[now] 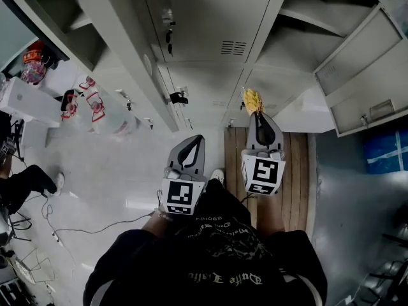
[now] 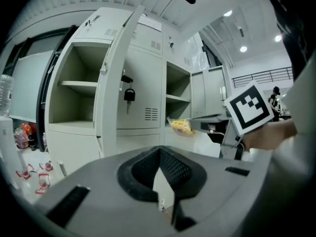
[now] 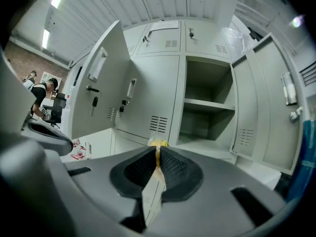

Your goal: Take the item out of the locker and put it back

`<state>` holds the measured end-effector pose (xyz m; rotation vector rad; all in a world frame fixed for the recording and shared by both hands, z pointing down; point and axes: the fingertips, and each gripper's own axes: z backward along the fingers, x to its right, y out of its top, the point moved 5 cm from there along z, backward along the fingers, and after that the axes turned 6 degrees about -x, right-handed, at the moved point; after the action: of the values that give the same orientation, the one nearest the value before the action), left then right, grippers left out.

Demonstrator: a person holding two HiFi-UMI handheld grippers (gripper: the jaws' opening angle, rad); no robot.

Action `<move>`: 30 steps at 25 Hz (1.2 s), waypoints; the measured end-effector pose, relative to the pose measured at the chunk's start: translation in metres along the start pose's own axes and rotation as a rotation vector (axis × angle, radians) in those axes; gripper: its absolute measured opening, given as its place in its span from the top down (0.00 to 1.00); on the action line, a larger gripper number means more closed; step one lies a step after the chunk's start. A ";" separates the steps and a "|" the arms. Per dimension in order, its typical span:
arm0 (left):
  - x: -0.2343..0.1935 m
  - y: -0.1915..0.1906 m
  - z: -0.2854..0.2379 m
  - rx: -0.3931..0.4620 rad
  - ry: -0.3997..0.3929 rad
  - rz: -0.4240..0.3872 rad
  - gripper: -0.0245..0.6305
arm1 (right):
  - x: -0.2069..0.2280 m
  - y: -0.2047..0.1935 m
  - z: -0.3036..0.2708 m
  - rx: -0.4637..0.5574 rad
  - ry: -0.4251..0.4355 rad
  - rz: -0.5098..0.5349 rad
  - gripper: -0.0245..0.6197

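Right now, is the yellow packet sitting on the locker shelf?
No, the yellow packet is pinched in the right gripper, outside the locker.

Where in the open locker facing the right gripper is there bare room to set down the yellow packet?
Both levels are bare: the shelf between the side walls, and the locker floor beneath it, beside the open door. Nothing crowds the way for the right gripper, shut on the yellow packet.

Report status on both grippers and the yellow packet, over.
Left gripper shut, empty. Right gripper shut on yellow snack packet, outside open locker. Nothing seen blocking.
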<state>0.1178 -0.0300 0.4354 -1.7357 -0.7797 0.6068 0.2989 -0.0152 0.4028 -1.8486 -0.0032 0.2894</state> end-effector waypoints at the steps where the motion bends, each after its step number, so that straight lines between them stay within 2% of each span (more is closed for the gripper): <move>1: -0.004 -0.001 0.007 0.001 -0.007 0.002 0.95 | -0.008 0.001 0.005 -0.002 -0.005 0.001 0.93; 8: -0.037 -0.011 0.051 0.017 -0.013 0.007 0.95 | -0.055 0.003 0.036 -0.012 -0.035 0.002 0.93; 14: -0.072 -0.018 0.072 0.030 0.040 0.032 0.95 | -0.087 0.003 0.049 -0.023 -0.036 0.005 0.93; 23: -0.106 -0.031 0.094 0.022 0.069 0.048 0.95 | -0.141 -0.016 0.073 -0.088 0.008 -0.043 0.93; 30: -0.128 -0.041 0.110 0.009 0.085 0.033 0.95 | -0.177 -0.017 0.086 -0.092 0.037 -0.059 0.93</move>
<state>-0.0543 -0.0500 0.4458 -1.7574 -0.6884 0.5542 0.1131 0.0447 0.4306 -1.9409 -0.0462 0.2168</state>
